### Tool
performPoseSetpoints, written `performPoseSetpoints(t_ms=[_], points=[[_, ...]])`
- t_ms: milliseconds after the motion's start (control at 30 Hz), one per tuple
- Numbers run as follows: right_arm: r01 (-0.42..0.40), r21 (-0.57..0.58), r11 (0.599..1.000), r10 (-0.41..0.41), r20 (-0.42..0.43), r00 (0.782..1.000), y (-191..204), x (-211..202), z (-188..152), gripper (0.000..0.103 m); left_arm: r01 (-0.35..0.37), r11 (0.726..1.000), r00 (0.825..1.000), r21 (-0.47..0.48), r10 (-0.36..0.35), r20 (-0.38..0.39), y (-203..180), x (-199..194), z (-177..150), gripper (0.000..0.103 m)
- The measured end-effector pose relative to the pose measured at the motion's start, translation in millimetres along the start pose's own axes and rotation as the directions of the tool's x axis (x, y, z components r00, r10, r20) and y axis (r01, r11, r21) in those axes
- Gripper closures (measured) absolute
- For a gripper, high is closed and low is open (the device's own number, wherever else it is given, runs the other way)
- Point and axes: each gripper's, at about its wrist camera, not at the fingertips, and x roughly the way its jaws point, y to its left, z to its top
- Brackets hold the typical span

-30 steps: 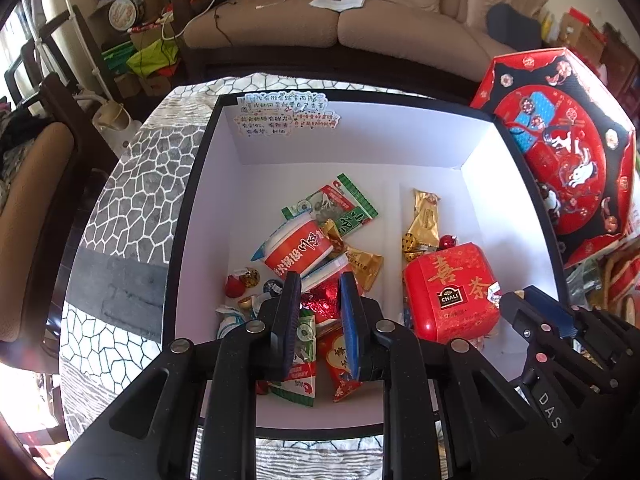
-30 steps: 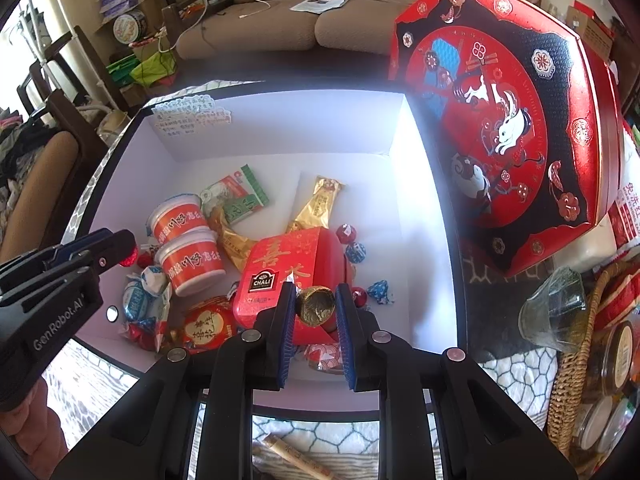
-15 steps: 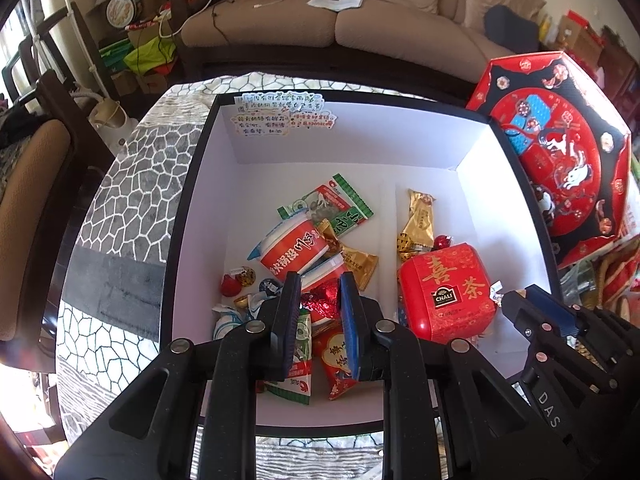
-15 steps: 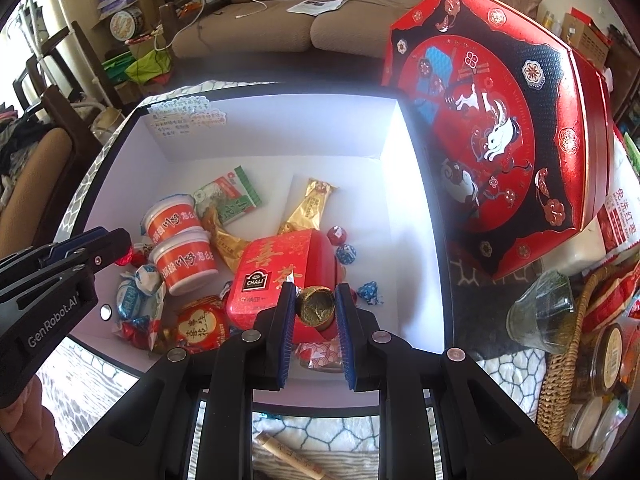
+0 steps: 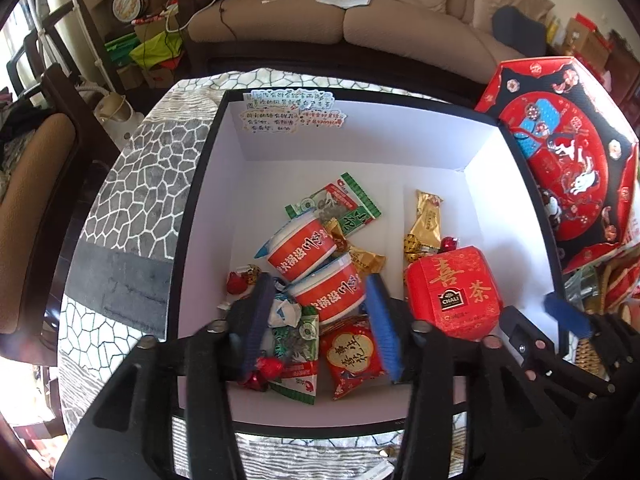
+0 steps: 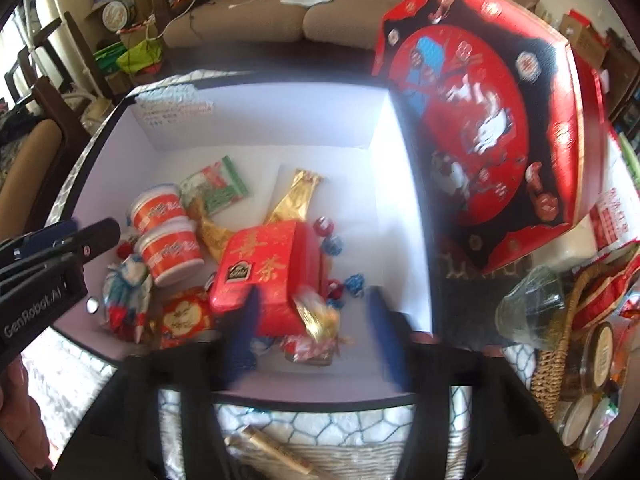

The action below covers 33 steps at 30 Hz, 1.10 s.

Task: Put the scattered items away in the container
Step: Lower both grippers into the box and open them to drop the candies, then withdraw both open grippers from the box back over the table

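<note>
Two red cups (image 5: 316, 264) | one tea tin (image 5: 454, 292) | box (image 5: 424, 152) | both jaws wide, empty

We see bright daylight entering from the left, blowing out the lower left corner of both views. The white box (image 5: 408, 148) interior glares, its near wall shaded lilac. Our left wrist view is mostly sharp, only the left gripper (image 5: 320, 320) fingers smeared. Our right wrist view is motion-blurred throughout, worst on the right gripper (image 6: 312, 340) and gold candy (image 6: 318, 316). Fisheye bending curves every edge, with black vignetted corners.
</note>
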Motion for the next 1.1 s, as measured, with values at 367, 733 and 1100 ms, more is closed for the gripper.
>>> performPoseSetpoints(t_ms=[367,733,1100], points=[[-0.026,0.02,0.999,0.025,0.007,1.0,-3.6,-2.3,2.4,0.021,-0.041,0.999,0.999,0.006,0.041,0.022,0.3,-3.2,3.2,0.014],[-0.042,0.026,0.999,0.042,0.013,0.999,-2.5,-5.0,1.8,0.021,-0.038,0.998,0.998,0.048,0.035,0.06,-9.7,-9.9,4.0,0.014],[-0.053,0.029,0.998,0.052,0.036,0.998,-1.5,-16.0,0.9,0.021,-0.005,1.0,0.998,0.027,0.003,0.071,-7.3,-18.5,3.8,0.013]])
